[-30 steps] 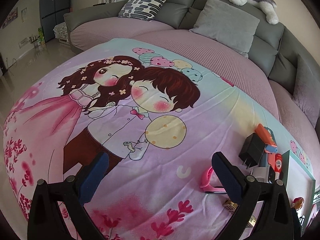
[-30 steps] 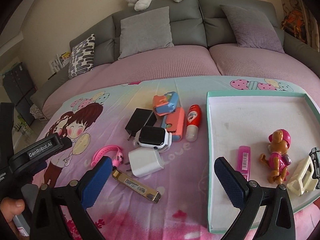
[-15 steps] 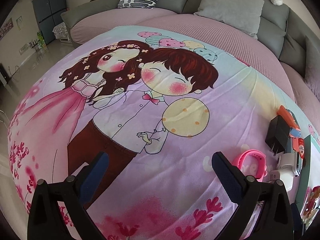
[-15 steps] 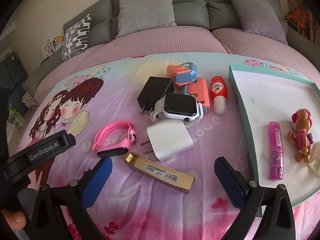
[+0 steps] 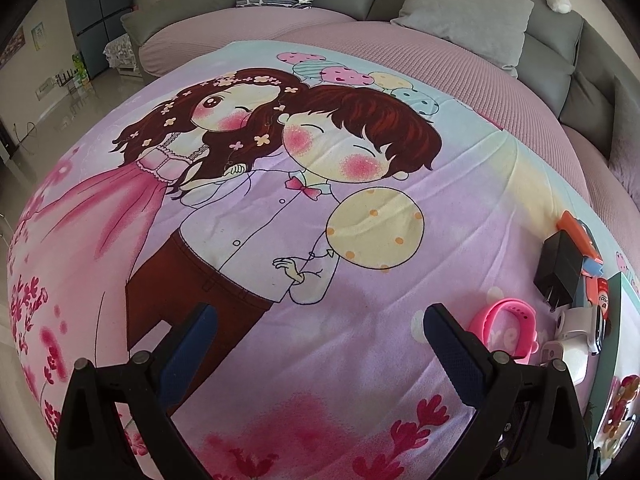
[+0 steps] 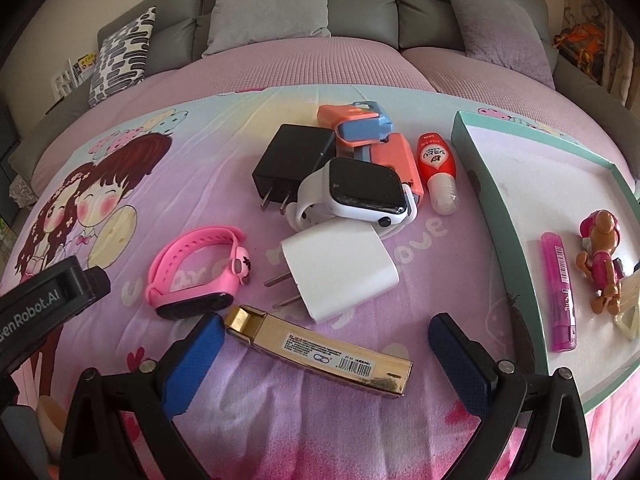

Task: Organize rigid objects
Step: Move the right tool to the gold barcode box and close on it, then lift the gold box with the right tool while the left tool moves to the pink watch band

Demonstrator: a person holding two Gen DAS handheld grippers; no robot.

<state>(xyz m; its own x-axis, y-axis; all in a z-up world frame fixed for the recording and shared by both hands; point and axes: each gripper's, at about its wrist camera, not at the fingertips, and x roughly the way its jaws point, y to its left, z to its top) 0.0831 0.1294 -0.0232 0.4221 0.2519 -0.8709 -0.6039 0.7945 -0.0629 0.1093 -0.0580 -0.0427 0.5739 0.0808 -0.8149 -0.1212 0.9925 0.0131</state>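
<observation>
In the right wrist view my right gripper (image 6: pixel 324 336) is open and empty, low over a gold flat box (image 6: pixel 320 350) that lies between its fingers. Beyond it lie a white charger (image 6: pixel 340 270), a pink wristband (image 6: pixel 192 270), a white smartwatch (image 6: pixel 360 194), a black charger (image 6: pixel 294 160), orange-blue cases (image 6: pixel 360 126) and a red glue bottle (image 6: pixel 436 168). A teal-rimmed tray (image 6: pixel 496 200) at the right holds a pink stick (image 6: pixel 558 288) and a toy pup (image 6: pixel 602 260). My left gripper (image 5: pixel 316 332) is open and empty over the blanket, left of the pink wristband (image 5: pixel 508 328).
The objects rest on a cartoon-print blanket (image 5: pixel 280 208) spread on a pink-covered sofa (image 6: pixel 320 64) with grey cushions behind. The left gripper's body (image 6: pixel 44 300) shows at the left edge of the right wrist view. Floor and a cabinet (image 5: pixel 92 32) lie far left.
My right gripper has moved forward and down toward the pile, so the gold box now lies between its fingers. My left gripper has also lowered and advanced over the blanket.
</observation>
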